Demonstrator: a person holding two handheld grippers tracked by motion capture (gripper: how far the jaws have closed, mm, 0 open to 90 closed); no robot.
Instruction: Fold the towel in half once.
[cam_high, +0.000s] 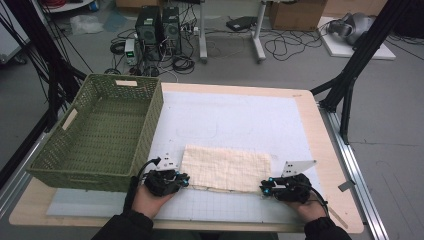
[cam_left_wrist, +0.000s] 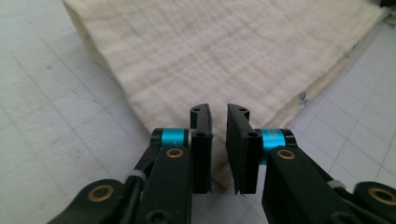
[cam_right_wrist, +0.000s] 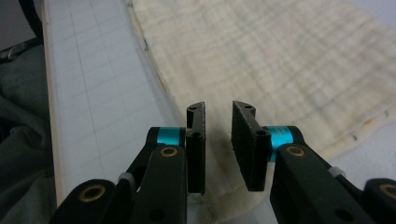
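item: one folded cream cloth (cam_high: 226, 168), lying flat on the near half of the table mat, its long edges running left to right. left gripper (cam_high: 186, 181) sits at the cloth's near left corner; right gripper (cam_high: 263, 188) sits at its near right corner. in the left gripper view the cloth (cam_left_wrist: 224, 51) spreads out beyond the jaws, and its near corner runs down under the gap between them; the jaws stand a narrow way apart, nothing pinched. in the right gripper view the cloth (cam_right_wrist: 280, 60) likewise lies ahead of and beneath the jaws, its hemmed edge passing to the left of them; these jaws too stand narrowly parted, with cloth showing through the gap and neither pad pressing on it. a second layer of the fold shows as a lower edge along the cloth's near side.

surface: white gridded mat (cam_high: 235, 120) on a light wooden table (cam_high: 325, 150). a green woven basket (cam_high: 152, 117) stands on the table's left side, just beside the cloth's left end.

room: grey floor, computer towers (cam_high: 159, 27) and loose cables beyond the far edge, black frame struts (cam_high: 350, 75) at both sides, cardboard boxes (cam_high: 295, 14) at the back.

count: cloth, one; basket, one; grippers, two; hands, two, each with a dark sleeve (cam_high: 122, 227); computer towers, two.
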